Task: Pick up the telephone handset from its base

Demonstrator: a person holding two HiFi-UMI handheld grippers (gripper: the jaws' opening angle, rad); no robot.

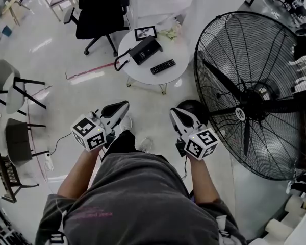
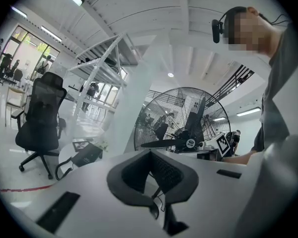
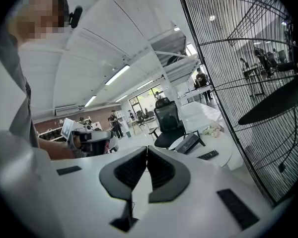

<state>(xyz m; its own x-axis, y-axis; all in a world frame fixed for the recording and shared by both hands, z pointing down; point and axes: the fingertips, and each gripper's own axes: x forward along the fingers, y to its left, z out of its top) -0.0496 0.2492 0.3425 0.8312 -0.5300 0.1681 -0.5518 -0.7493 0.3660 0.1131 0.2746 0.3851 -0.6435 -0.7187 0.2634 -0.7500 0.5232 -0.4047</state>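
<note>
A: Biggest first?
B: Black floor fan [image 1: 255, 96], 3 o'clock of the person. Black office chair [image 1: 97, 11] at 11 o'clock. Round white table [image 1: 143, 74] at 12 o'clock, well apart from both grippers.

A: Grippers?
B: Left gripper [image 1: 123, 105] has its jaws clenched together, nothing between them. Right gripper [image 1: 175, 113] is the same, pads pressed together and empty. Both are held level and side by side, aimed toward 12 o'clock.

A: The phone?
B: Black telephone [image 1: 149, 47] sits mid-table. The handset [image 1: 140, 53] lies on its base, and the coiled cord [image 1: 118, 63] loops off at 8 o'clock. The remote control [image 1: 163, 66] is at 5 o'clock of it, the picture frame [image 1: 145, 32] at 12 o'clock.
</note>
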